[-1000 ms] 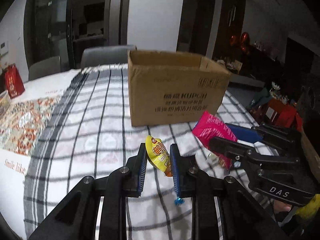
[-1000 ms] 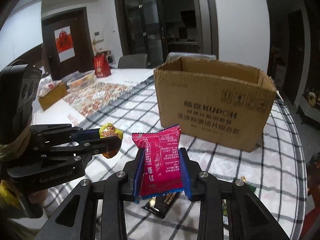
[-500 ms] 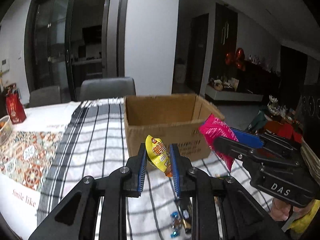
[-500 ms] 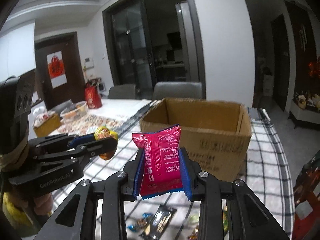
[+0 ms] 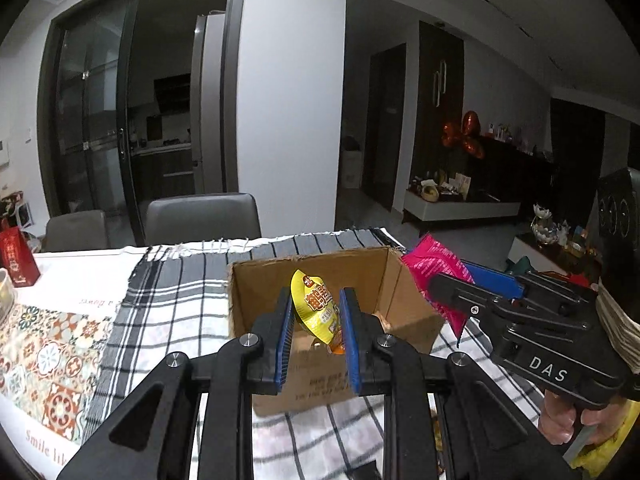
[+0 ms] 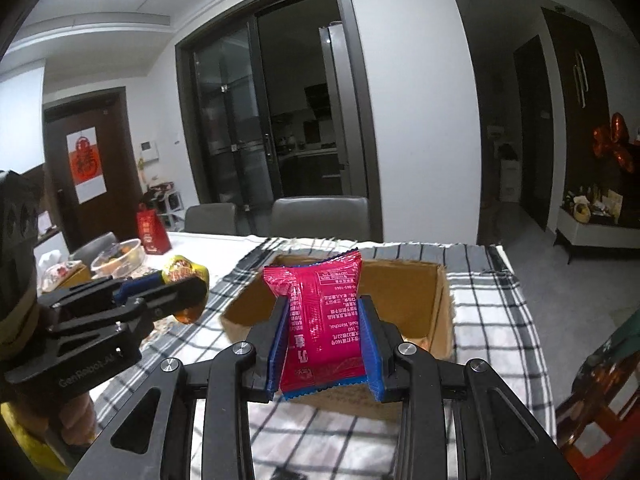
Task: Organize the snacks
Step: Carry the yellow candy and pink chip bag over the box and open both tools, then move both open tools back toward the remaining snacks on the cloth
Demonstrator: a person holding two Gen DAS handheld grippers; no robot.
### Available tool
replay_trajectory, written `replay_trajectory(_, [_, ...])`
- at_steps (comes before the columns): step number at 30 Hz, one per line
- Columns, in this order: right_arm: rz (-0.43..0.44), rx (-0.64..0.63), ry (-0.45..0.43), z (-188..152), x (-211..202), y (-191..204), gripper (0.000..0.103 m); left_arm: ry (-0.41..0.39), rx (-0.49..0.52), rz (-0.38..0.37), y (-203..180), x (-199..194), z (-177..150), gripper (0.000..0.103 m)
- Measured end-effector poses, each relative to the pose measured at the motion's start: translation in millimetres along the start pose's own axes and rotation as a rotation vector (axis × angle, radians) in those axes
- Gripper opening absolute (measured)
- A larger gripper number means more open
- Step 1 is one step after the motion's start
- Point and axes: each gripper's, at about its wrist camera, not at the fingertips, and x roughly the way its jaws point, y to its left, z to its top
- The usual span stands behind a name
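Observation:
My left gripper (image 5: 316,312) is shut on a small yellow snack packet (image 5: 316,306), held above the near wall of the open cardboard box (image 5: 260,292). My right gripper (image 6: 324,340) is shut on a pink-red snack packet (image 6: 320,320), also raised over the near edge of the cardboard box (image 6: 436,312). In the left wrist view the right gripper (image 5: 436,284) shows at the box's right side with the pink-red packet (image 5: 432,264). The right wrist view has the left gripper (image 6: 188,288) to the left with the yellow packet (image 6: 184,270). Something small lies on the box floor (image 5: 384,322).
The box stands on a black-and-white checked cloth (image 5: 172,300) over a table with a patterned mat (image 5: 44,352). A red bag (image 5: 16,256), a food bowl (image 6: 120,256) and grey chairs (image 5: 200,220) lie beyond. A hand (image 5: 560,424) grips the right tool.
Both grippers have risen and moved toward the box with their packets; the box's open inside now shows below them, and loose snacks on the cloth have dropped out of view.

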Motion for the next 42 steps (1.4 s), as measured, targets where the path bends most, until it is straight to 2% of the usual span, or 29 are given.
replay_trajectory(14, [-0.048, 0.002, 0.053, 11, 46, -26, 0.034, 0.065, 0.022, 0.035, 2, 68, 24, 0.024])
replay_trajectory(15, [-0.053, 0.003, 0.054, 11, 48, -27, 0.035, 0.069, 0.022, 0.039, 2, 72, 25, 0.026])
replay_trajectory(17, [-0.075, 0.004, 0.056, 11, 53, -29, 0.037, 0.079, 0.023, 0.061, 1, 77, 26, 0.040])
replay_trajectory(18, [-0.081, 0.004, 0.060, 11, 55, -30, 0.048, 0.082, 0.025, 0.067, 2, 78, 25, 0.049])
replay_trajectory(20, [-0.105, 0.008, 0.055, 11, 55, -31, 0.055, 0.085, 0.026, 0.075, 5, 76, 23, 0.054])
replay_trajectory(25, [-0.114, -0.012, 0.057, 7, 46, -27, 0.055, 0.091, 0.011, 0.080, 7, 58, 15, 0.055])
replay_trajectory(33, [-0.091, -0.032, 0.051, -11, 14, -8, 0.055, 0.048, 0.034, 0.085, -2, 14, -3, 0.055])
replay_trajectory(42, [-0.086, 0.000, 0.044, -30, -23, 0, 0.055, 0.028, 0.026, 0.082, -10, -28, -25, 0.055])
